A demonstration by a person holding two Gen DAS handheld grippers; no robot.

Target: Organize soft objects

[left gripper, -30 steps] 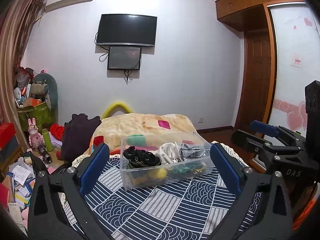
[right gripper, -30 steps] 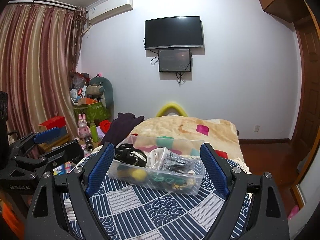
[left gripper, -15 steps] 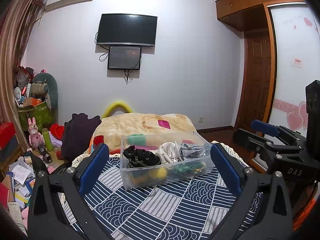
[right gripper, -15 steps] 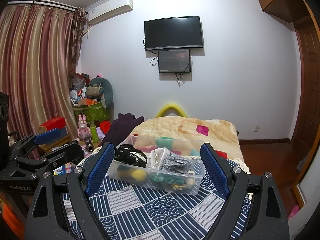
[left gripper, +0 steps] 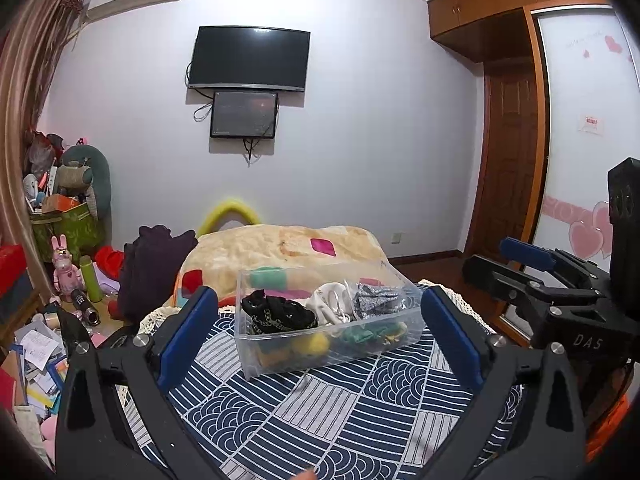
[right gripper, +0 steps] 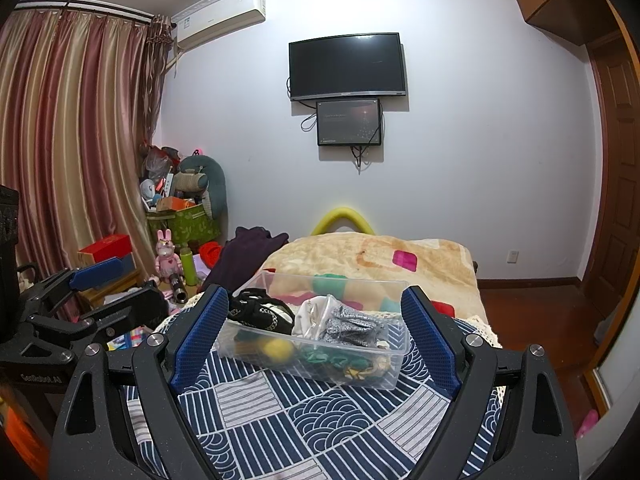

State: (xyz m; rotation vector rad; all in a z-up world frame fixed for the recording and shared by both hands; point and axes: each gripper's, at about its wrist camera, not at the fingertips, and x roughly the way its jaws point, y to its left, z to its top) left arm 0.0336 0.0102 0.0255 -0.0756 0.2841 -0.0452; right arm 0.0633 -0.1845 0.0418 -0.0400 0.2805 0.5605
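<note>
Clear plastic bin (left gripper: 320,360) beyond both grippers' wide-apart jaws.

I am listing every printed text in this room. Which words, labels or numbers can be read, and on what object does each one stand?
"DAS": on the right gripper, on its black body, seen from the left wrist view.
Label on the left gripper body: blurred, unreadable.
Sticker on the air conditioner: too small.
Red notice on the wardrobe door: too small.

A black flat television (right gripper: 347,66) hung on the pale wall above a smaller dark screen (right gripper: 348,122); striped reddish curtains (right gripper: 68,136) draped beside a white air conditioner (right gripper: 220,20).
</note>
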